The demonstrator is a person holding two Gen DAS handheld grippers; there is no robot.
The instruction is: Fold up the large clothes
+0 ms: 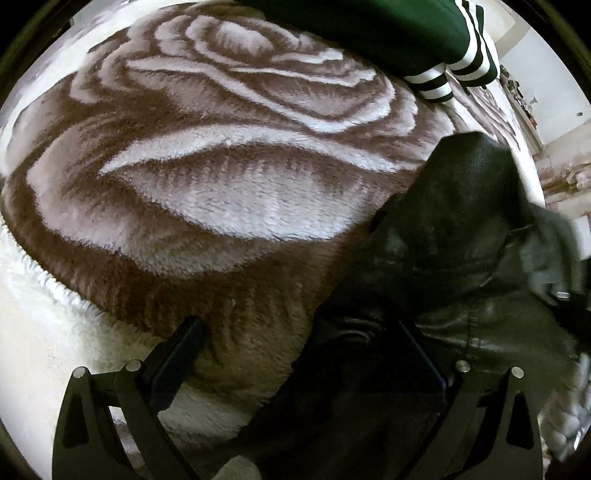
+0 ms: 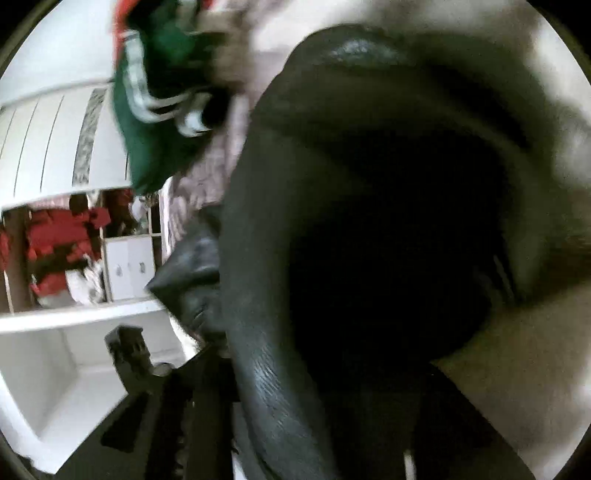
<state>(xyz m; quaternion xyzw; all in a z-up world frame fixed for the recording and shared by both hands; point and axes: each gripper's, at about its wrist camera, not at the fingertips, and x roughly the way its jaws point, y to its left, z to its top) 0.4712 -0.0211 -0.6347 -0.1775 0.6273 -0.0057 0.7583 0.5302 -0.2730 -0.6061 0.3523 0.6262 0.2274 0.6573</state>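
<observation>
A black leather jacket [image 1: 454, 236] lies on a brown blanket with a white rose pattern [image 1: 207, 155] at the right of the left wrist view. My left gripper [image 1: 299, 339] is open; its left finger [image 1: 177, 354] rests over the blanket and its right finger sits on the jacket's lower part. In the right wrist view the jacket [image 2: 369, 229] fills most of the frame, very close and blurred. The right gripper's fingers are hidden under the leather, so I cannot tell how they stand.
A green garment with white stripes [image 1: 424, 33] lies at the blanket's far edge, also in the right wrist view [image 2: 155, 110]. A white wardrobe [image 2: 48, 147] with red clothes on shelves [image 2: 62, 236] stands left. A white fleece edge [image 1: 44, 332] borders the blanket.
</observation>
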